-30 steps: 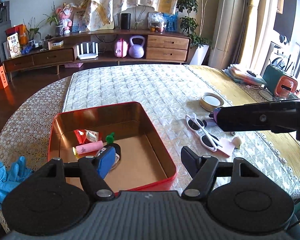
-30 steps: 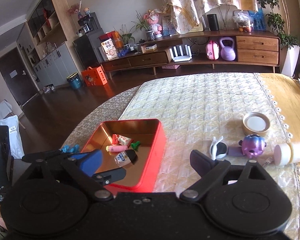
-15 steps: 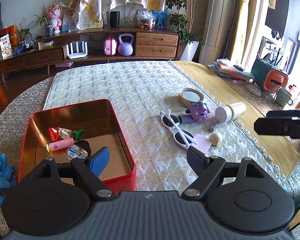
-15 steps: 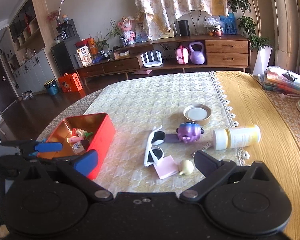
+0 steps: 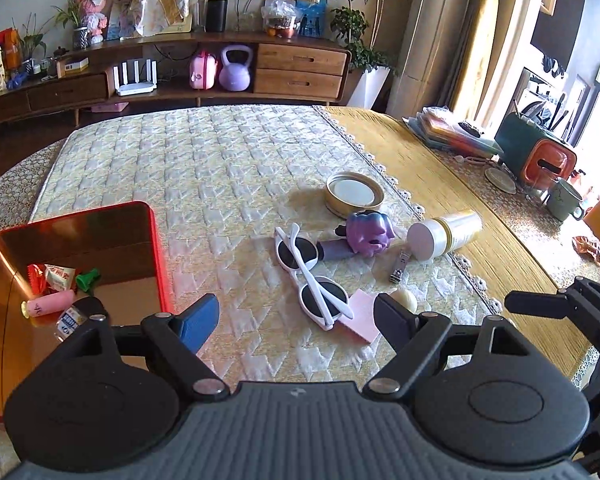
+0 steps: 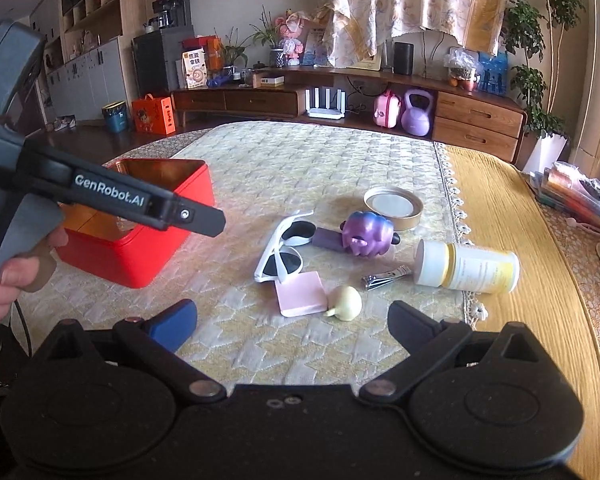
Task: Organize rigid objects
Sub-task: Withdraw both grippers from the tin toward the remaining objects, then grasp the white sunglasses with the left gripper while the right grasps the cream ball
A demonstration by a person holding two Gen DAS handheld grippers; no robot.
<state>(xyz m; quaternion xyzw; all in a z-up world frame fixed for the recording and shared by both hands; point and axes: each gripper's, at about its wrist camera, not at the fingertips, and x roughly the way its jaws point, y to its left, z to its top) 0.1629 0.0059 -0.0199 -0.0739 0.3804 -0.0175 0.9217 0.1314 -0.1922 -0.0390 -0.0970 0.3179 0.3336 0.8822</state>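
Sunlit living room, with a long wooden sideboard behind; the worktop [image 5: 220, 152] carried a quilted cream cover and a yellow cloth on its far side. A red tin box [image 5: 158, 248] stood at the left, already holding a few small items, among them a pink tube [image 5: 50, 304] and sweet wrappers.

Loose items lay grouped well apart from the box: white sunglasses [image 5: 312, 276], a purple figurine [image 5: 368, 232], a nail clipper [image 6: 384, 276], a pink pad [image 6: 300, 294], a garlic bulb [image 6: 346, 298], a toppled white jar [image 6: 464, 266] and a round tin lid [image 6: 394, 204].

Left tongs [image 5: 296, 320] had just been opening and stood released, with nothing between the jaws, poised above the sunglasses. Right tongs [image 6: 292, 324] were likewise released and empty, near the pad and garlic.

Assessment: the sunglasses appeared light and stiff but breakable at the arms; the bridge or frame rim would be the soundest hold. The jar looked smooth and liable to roll; grip across its body. The clipper, flat and thin, would need a low pinch.
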